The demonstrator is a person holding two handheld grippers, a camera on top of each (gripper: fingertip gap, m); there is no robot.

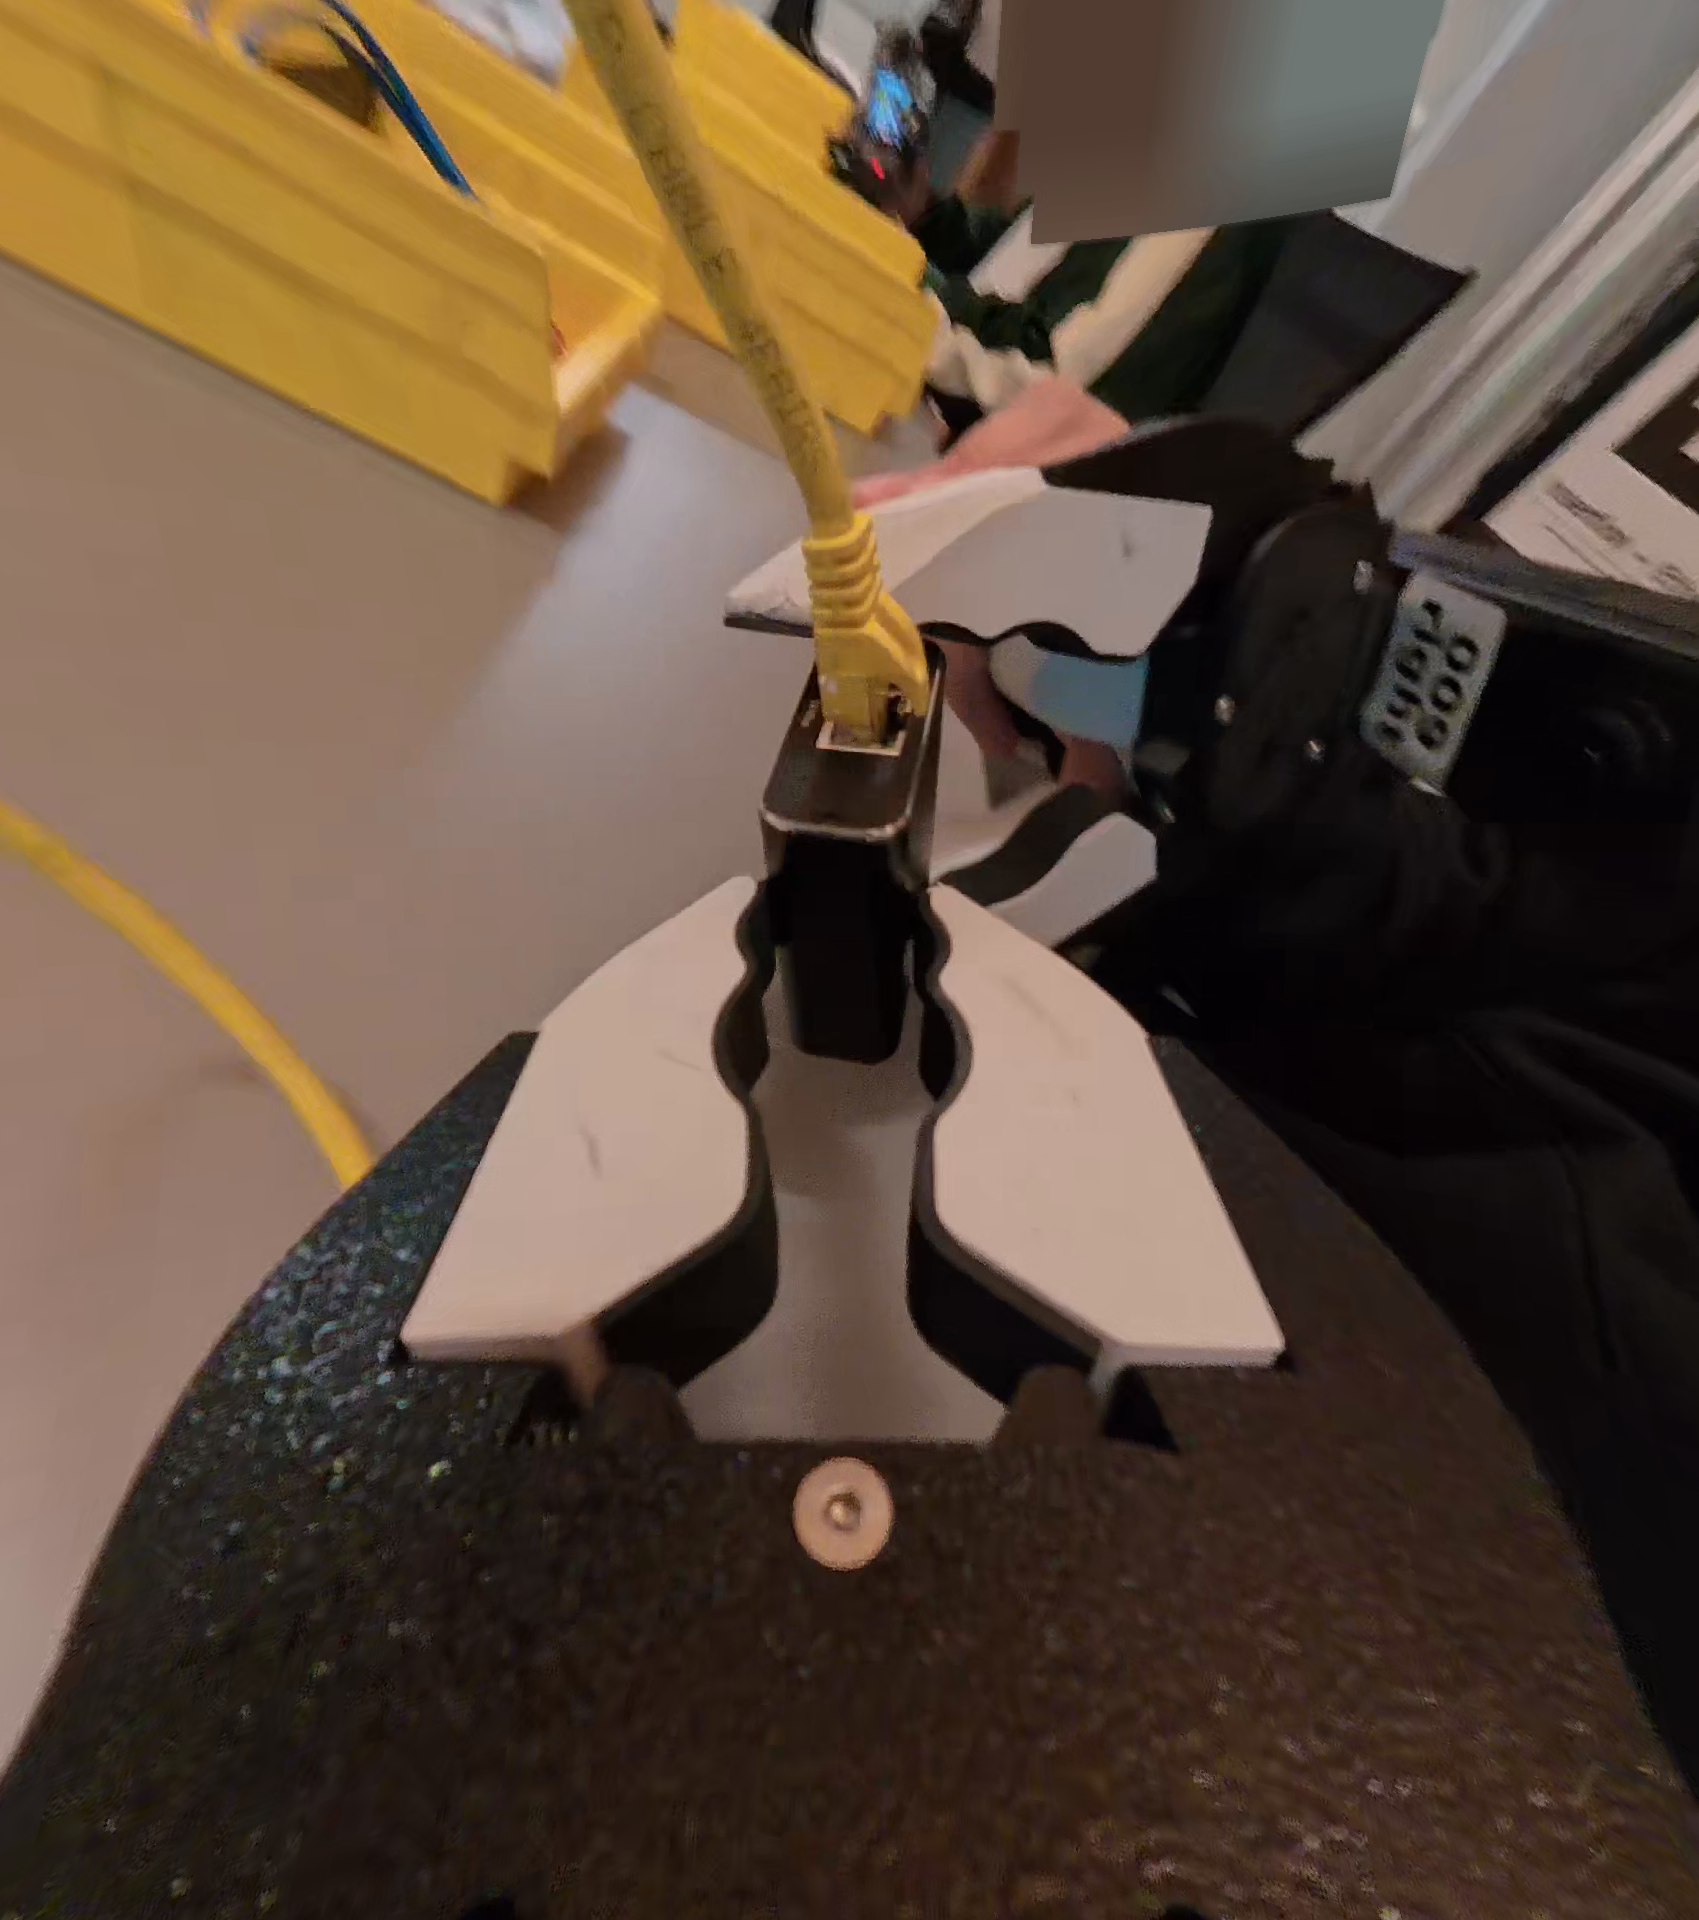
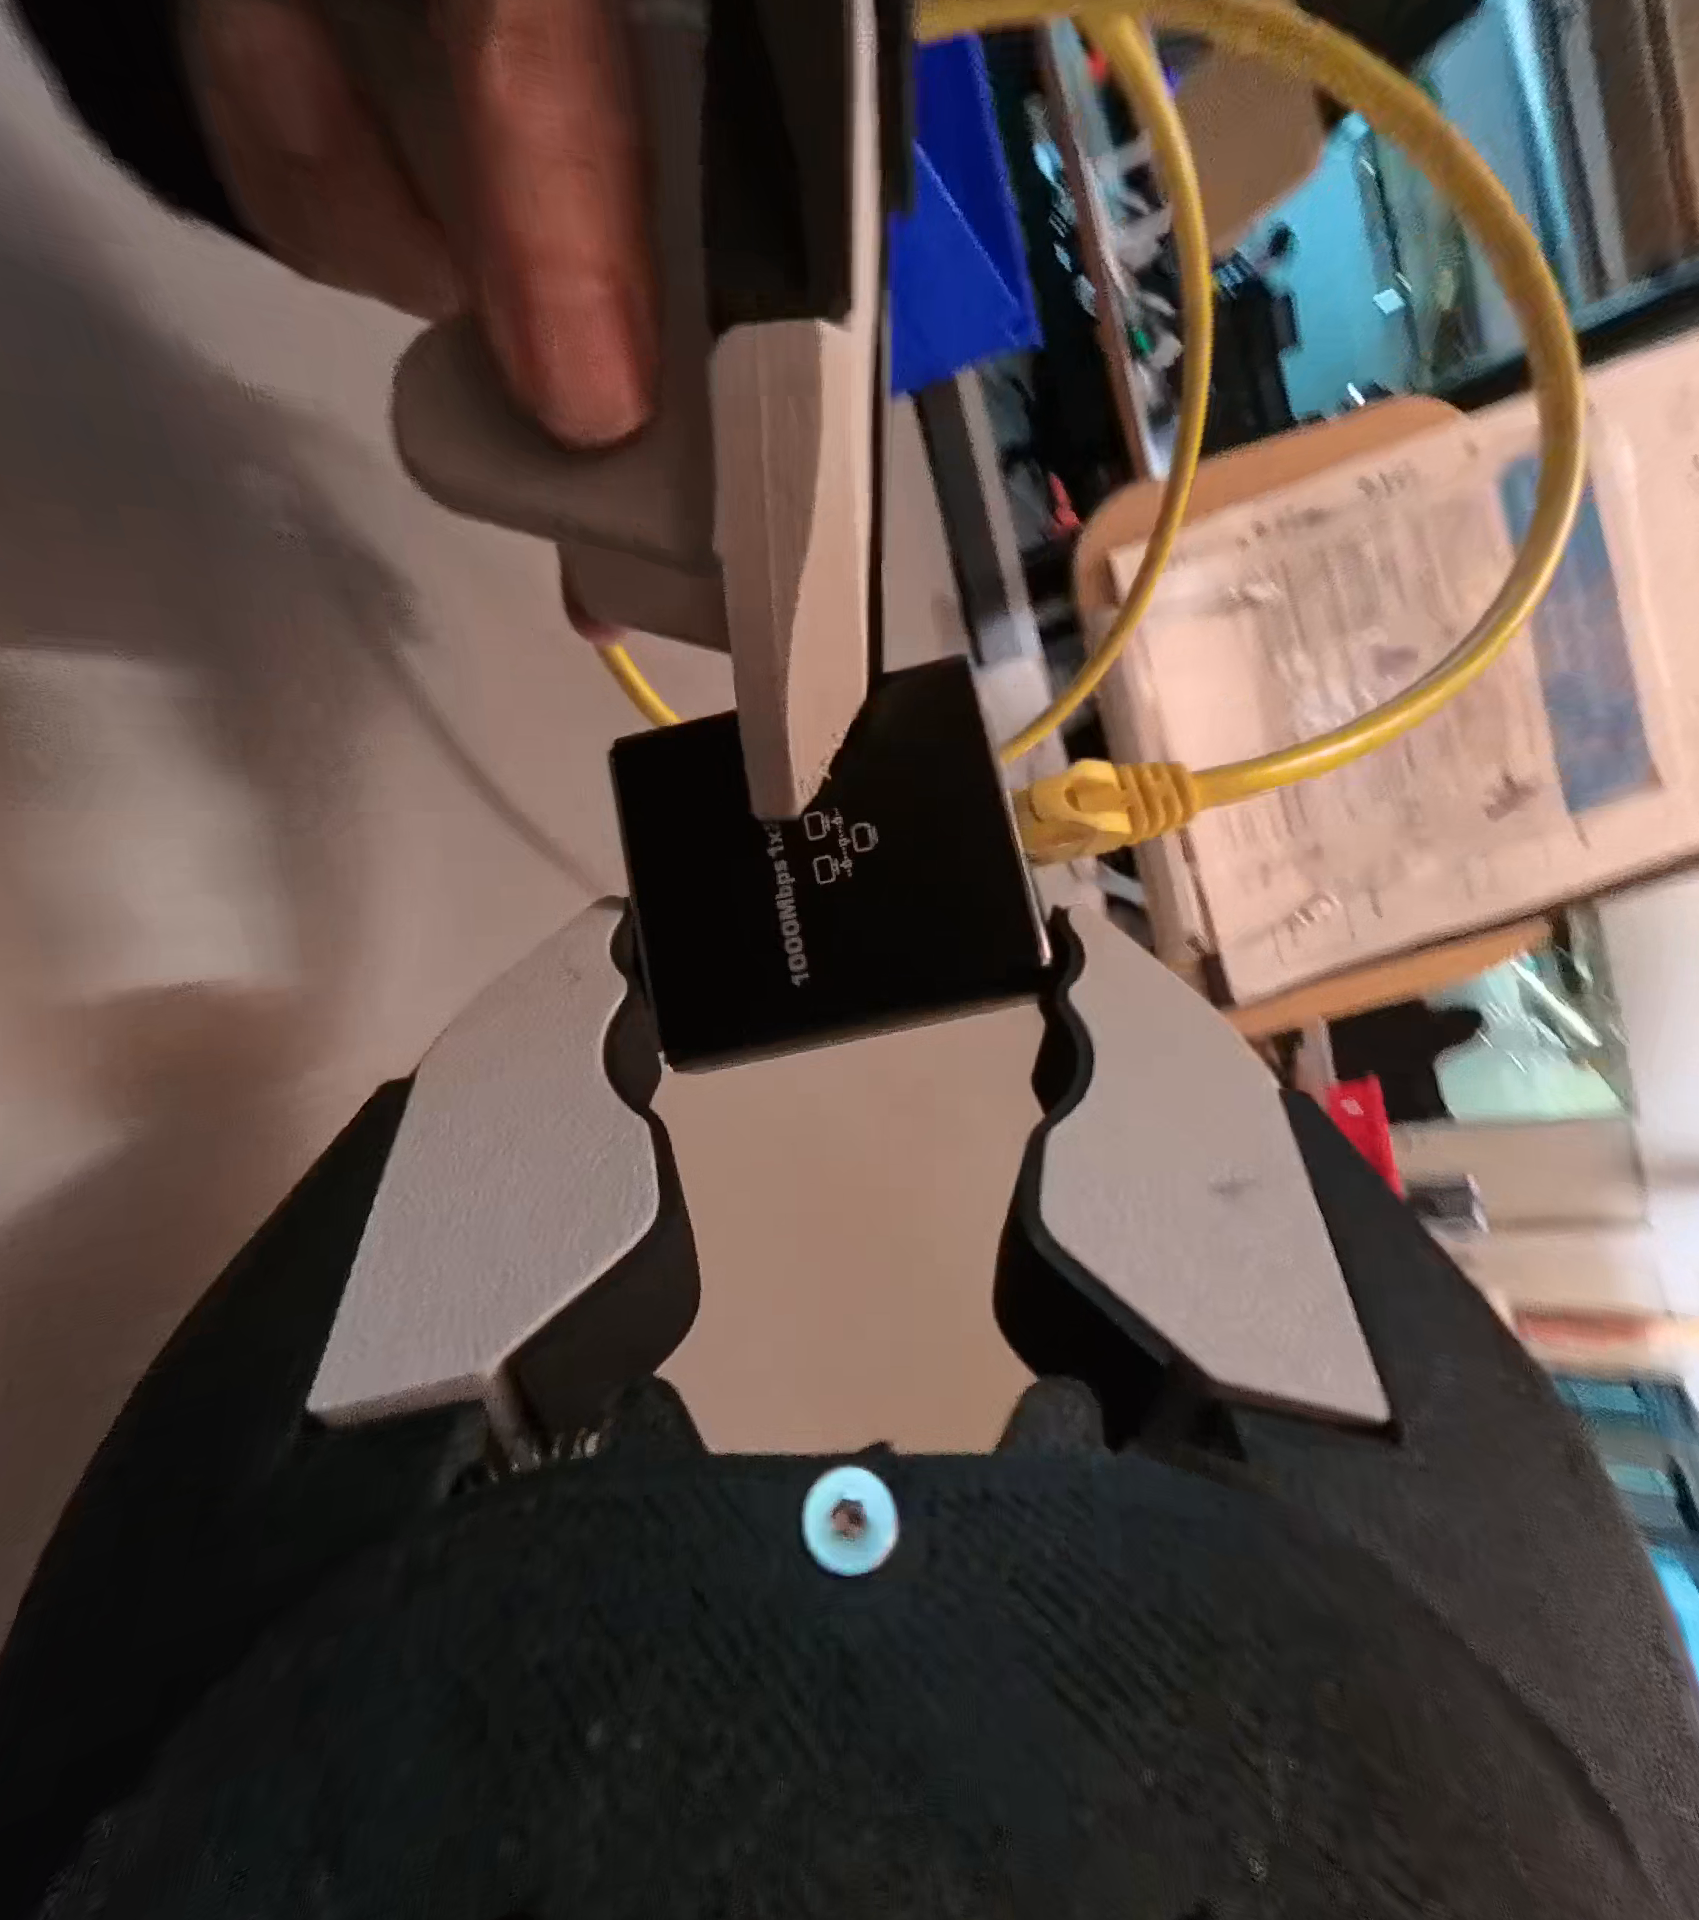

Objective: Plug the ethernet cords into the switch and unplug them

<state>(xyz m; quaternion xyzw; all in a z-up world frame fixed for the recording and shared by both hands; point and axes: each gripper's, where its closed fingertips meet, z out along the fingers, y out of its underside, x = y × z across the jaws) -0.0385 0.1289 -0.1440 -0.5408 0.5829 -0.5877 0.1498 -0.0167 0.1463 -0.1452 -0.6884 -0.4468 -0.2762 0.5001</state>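
A: Both grippers are on the switch [image 1: 850,821]. Left gripper [image 1: 840,904] is clamped on its narrow sides, switch at 12 o'clock.
B: Right gripper [image 2: 840,925]?
A: Clamped across the wide black face [image 2: 829,883], also 12 o'clock.
B: Cable?
A: Yellow cable [image 1: 720,260] is plugged into the port, plug [image 2: 1099,808] at 3 o'clock in the right view. Second yellow cable [image 1: 118,925] lies on the table [image 1: 305,644] at 9 o'clock.

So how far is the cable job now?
Done: one yellow ethernet cord sits plugged in the black switch. In hand: left gripper and right gripper both clamp the switch. Left: other plugging cannot be judged; unplugging this cord remains.
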